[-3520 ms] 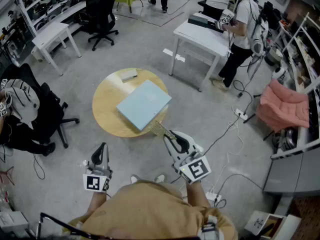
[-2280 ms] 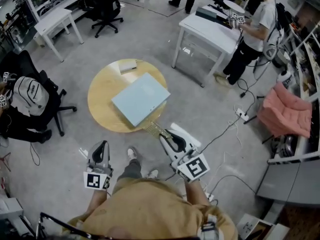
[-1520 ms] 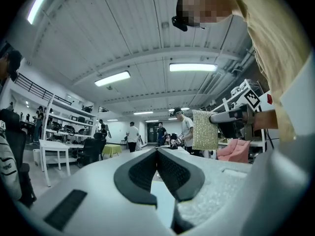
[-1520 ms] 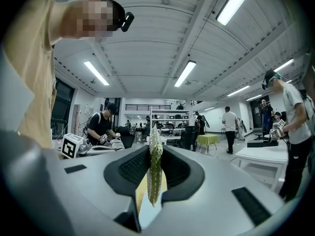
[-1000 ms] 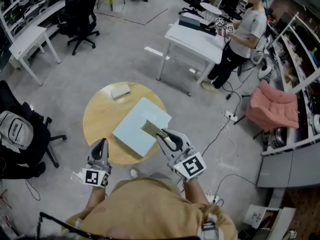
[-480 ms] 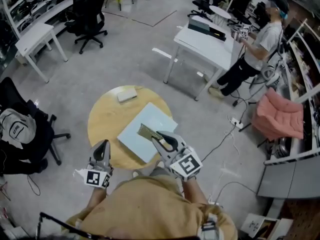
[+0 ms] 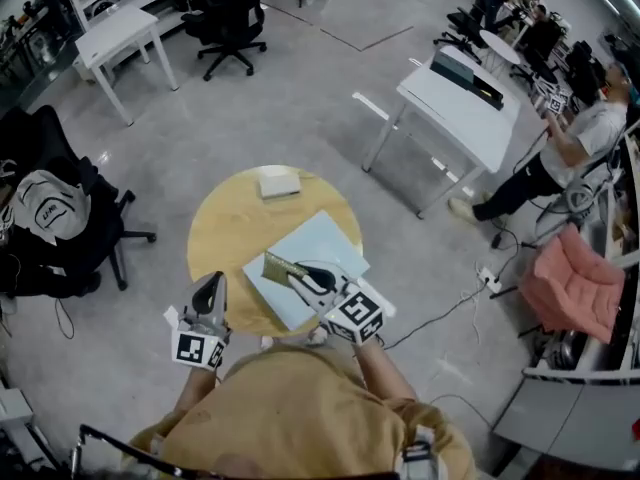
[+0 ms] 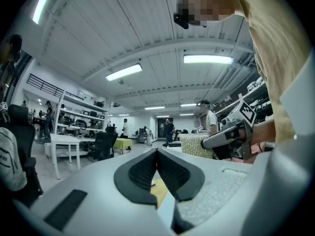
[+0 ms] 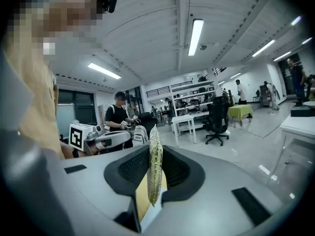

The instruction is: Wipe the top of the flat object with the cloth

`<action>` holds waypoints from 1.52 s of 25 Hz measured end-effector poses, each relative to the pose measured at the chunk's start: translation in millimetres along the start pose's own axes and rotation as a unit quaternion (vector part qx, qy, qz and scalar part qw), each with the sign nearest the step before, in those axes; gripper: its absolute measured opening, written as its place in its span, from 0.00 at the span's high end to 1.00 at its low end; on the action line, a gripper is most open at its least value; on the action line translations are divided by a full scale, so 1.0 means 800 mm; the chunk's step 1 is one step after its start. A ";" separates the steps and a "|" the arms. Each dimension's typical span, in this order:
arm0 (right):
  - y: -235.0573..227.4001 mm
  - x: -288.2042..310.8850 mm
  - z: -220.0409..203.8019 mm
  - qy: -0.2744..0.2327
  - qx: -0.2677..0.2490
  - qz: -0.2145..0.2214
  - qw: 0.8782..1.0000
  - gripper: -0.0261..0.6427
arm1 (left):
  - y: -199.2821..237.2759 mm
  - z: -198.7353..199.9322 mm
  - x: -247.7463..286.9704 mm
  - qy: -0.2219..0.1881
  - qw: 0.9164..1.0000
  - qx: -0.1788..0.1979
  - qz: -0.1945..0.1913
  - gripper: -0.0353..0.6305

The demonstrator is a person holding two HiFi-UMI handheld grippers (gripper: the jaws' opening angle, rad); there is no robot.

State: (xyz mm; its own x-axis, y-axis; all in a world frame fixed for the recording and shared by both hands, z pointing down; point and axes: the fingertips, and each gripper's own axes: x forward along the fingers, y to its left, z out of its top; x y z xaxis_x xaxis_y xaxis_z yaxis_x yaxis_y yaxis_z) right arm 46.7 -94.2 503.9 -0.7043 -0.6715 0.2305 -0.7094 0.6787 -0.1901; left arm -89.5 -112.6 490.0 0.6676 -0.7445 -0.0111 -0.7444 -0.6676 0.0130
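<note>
Now the right claw, clamped on the cloth over the flat object, should lay it flat and sweep evenly, while the left claw hangs closed, empty.

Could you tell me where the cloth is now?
Head view, centre: the cloth is in the right claw, over the panel's left edge on the round table.

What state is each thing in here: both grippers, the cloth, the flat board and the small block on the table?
Flat board: lying flat on the round table.
Small block: resting at the table's far side.
Cloth: pinched, over the flat board's near-left part; contact unclear.
Right gripper: shut on the cloth.
Left gripper: shut, empty.
</note>
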 end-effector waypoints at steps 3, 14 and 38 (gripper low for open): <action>-0.007 0.034 -0.018 0.020 0.019 0.042 0.999 0.87 | 0.009 -0.016 -0.008 0.016 1.000 -0.006 0.024 0.94; -0.024 0.155 -0.143 0.168 0.079 0.150 0.971 0.87 | 0.018 -0.044 -0.034 0.047 0.996 -0.012 0.074 0.94; -0.119 0.188 -0.266 0.340 0.028 0.092 0.935 0.87 | 0.031 -0.055 -0.037 0.066 0.991 -0.015 0.116 0.94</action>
State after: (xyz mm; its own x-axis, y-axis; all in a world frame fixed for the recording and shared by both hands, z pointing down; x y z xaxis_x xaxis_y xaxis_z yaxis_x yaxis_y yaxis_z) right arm 14.2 -196.3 759.3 -0.6476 -0.1870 0.7387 -0.5913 0.7348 -0.3324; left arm -127.0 -107.1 534.8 0.4763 -0.8700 0.1270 -0.8786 -0.4766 0.0302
